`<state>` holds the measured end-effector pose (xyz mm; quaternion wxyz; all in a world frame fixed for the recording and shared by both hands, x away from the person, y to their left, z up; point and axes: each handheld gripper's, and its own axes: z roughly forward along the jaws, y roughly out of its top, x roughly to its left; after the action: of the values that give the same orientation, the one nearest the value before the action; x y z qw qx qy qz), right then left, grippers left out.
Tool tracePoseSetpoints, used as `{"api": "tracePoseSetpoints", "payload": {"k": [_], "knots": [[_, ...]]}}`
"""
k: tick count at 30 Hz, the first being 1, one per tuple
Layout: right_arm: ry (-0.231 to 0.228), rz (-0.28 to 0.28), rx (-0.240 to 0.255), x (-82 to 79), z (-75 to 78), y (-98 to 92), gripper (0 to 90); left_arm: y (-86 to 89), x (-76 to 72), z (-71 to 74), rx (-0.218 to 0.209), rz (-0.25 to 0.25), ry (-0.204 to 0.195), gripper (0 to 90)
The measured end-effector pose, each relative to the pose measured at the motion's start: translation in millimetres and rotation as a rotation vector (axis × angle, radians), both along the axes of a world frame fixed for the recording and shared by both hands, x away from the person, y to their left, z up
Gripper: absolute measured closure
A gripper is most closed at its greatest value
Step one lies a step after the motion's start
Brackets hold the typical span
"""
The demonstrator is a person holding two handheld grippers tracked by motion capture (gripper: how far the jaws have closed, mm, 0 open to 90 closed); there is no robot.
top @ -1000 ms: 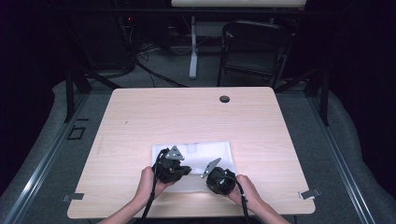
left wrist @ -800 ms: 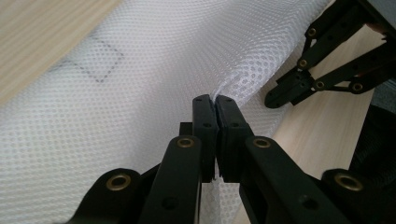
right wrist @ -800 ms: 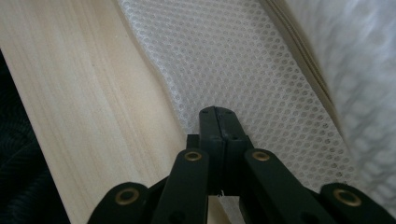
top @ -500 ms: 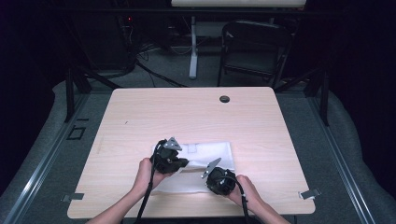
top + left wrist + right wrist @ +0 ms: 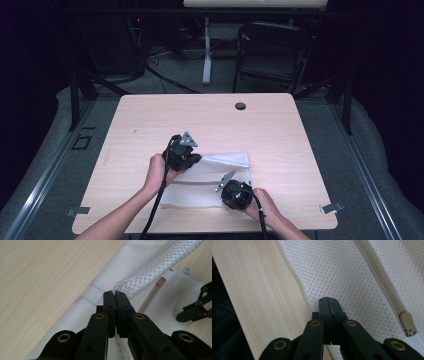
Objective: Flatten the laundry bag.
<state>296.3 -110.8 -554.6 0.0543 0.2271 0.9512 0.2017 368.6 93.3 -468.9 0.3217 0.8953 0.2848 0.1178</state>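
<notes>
Nothing readable from my end. I checked the white mesh bag [image 5: 155, 312], its zipper pull [image 5: 408, 326], the tabletop [image 5: 200, 120] and both grippers, and there's no label, brand, number or sign I can make out on any of it.

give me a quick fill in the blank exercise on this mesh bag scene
1. The left gripper is shut on a fold of the white ____ bag.
2. In the right gripper view, the bag's beige ____ pull lies to the right of the jaws.
3. The bag lies on a light ____ table.
4. The right gripper is ____ on the bag's edge.

Missing words: mesh; zipper; wooden; shut
</notes>
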Motion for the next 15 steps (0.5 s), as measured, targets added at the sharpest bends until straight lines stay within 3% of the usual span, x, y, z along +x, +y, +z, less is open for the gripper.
{"api": "tracePoseSetpoints", "payload": {"k": [15], "knots": [[0.025, 0.003, -0.002, -1.0, 0.8, 0.2, 90.0, -4.7, 24.6, 33.5, 0.050, 0.062, -0.117, 88.8]]}}
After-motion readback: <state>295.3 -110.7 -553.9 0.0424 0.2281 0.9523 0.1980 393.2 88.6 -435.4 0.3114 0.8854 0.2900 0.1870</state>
